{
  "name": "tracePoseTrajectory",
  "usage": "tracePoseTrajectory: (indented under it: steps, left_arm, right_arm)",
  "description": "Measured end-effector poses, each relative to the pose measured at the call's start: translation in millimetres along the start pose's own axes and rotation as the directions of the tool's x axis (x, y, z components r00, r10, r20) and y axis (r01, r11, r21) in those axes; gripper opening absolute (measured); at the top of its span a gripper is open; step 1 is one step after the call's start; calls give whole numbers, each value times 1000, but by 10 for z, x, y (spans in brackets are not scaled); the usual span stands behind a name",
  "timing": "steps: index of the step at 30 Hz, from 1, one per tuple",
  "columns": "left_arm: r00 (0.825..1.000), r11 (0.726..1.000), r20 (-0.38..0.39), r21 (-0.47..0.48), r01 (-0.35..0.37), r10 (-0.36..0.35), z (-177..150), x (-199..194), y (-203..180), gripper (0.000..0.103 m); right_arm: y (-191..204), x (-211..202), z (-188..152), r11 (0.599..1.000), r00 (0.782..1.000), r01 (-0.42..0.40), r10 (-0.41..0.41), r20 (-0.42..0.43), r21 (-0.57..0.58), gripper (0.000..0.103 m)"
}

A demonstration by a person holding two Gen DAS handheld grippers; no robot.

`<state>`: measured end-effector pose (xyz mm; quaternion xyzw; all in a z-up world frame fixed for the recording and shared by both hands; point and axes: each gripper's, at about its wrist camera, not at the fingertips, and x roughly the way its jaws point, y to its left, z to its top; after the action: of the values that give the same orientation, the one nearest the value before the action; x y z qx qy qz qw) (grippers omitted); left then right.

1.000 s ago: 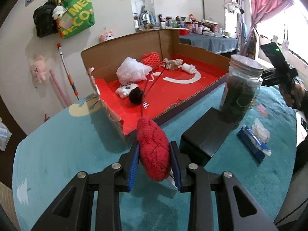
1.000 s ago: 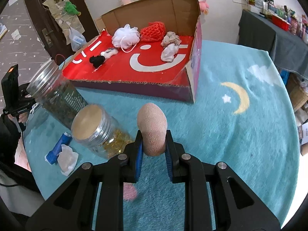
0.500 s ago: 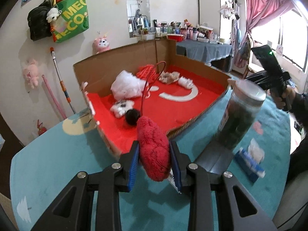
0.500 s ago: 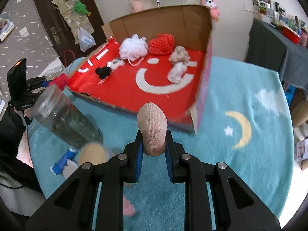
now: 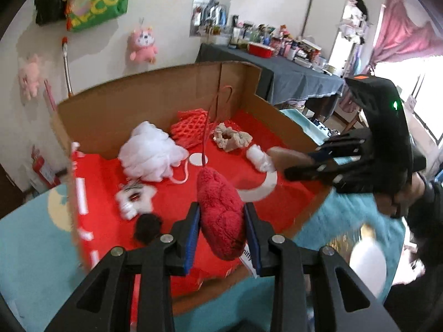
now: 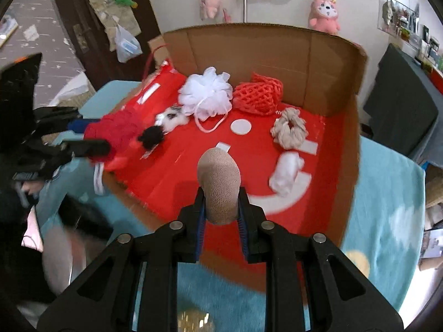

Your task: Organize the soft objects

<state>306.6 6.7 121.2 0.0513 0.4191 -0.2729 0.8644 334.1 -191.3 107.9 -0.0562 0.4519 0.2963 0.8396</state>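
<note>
My left gripper (image 5: 221, 221) is shut on a red fluffy plush (image 5: 221, 215) with a thin red loop, held over the near edge of the open cardboard box (image 5: 155, 102). My right gripper (image 6: 220, 207) is shut on a beige knitted roll (image 6: 220, 185) above the box's red floor (image 6: 177, 177). Each gripper shows in the other's view: the right one (image 5: 288, 163) at the box's right wall, the left one (image 6: 91, 141) at its left. Inside lie a white mesh puff (image 6: 206, 94), an orange net (image 6: 257, 94), a beige scrunchie (image 6: 289, 131), a white roll (image 6: 286, 174) and a small black-and-white toy (image 6: 160, 127).
The box stands on a round turquoise rug (image 6: 387, 221) with moon and cloud prints. A blurred jar (image 5: 362, 254) is by the box's right front corner. A dark-clothed table (image 5: 290, 80) with clutter stands behind. Pink plush toys (image 5: 142, 45) hang on the wall.
Both grippers have advanced from the rug toward the box and now hover over its floor, still holding their objects. The jars have dropped out toward the lower edges of both views.
</note>
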Motion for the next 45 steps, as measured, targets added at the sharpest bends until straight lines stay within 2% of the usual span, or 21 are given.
tracePoseTrajectory:
  steps: [3, 6, 8, 11, 17, 21, 25, 30, 31, 34, 37, 39, 41, 44, 45]
  left_arm:
    - [997, 999, -77, -43, -4, 0, 159, 296, 17, 33]
    - [987, 995, -161, -96, -12, -4, 260, 607, 100, 33]
    - [981, 993, -196, -119, -22, -2, 277, 747, 158, 33]
    - [975, 989, -223, -141, -38, 5, 294, 905, 233, 34]
    - [967, 988, -254, -145, -57, 19, 334, 1070, 284, 34]
    - [968, 988, -250, -141, -55, 18, 329, 1082, 279, 34]
    - [968, 987, -250, -148, -59, 21, 314, 1099, 320, 37]
    - [973, 985, -228, -153, -73, 37, 343, 1056, 367, 47]
    - [974, 985, -221, -155, -73, 37, 339, 1026, 362, 49]
    - [979, 984, -203, -161, -72, 39, 330, 953, 381, 52]
    - [983, 982, -179, -175, -67, 35, 312, 859, 393, 55]
    - [987, 981, -157, -182, -68, 40, 302, 781, 381, 67]
    - [991, 980, -127, -185, -73, 50, 296, 654, 353, 73]
    - [995, 978, -87, -195, -67, 51, 280, 460, 319, 76]
    - [996, 977, -71, -201, -67, 54, 276, 382, 301, 82]
  right_arm:
    - [-24, 254, 194, 999, 997, 36, -35, -64, 7, 20]
    - [-91, 526, 336, 997, 987, 80, -76, -142, 22, 20]
    - [-149, 681, 402, 995, 980, 85, -76, -184, 45, 21]
    - [-213, 831, 457, 994, 973, 80, -63, -221, 71, 21]
    - [-184, 995, 522, 994, 963, 98, -82, -257, 49, 21]
    - [-167, 1075, 510, 992, 951, 126, -117, -285, 15, 22]
    - [-178, 1103, 523, 992, 952, 126, -114, -282, 22, 25]
    - [-188, 1140, 545, 991, 953, 131, -116, -280, 38, 28]
    - [-177, 1134, 536, 990, 953, 134, -117, -279, 42, 31]
    - [-201, 1123, 538, 989, 956, 137, -119, -268, 48, 64]
    - [-180, 1081, 548, 988, 960, 150, -136, -245, 39, 65]
    - [-171, 1037, 549, 987, 961, 151, -134, -241, 54, 65]
    - [-172, 955, 543, 985, 962, 164, -146, -231, 60, 65]
    - [-147, 806, 528, 984, 967, 160, -142, -213, 73, 65]
    - [-133, 742, 523, 983, 968, 164, -146, -204, 76, 65]
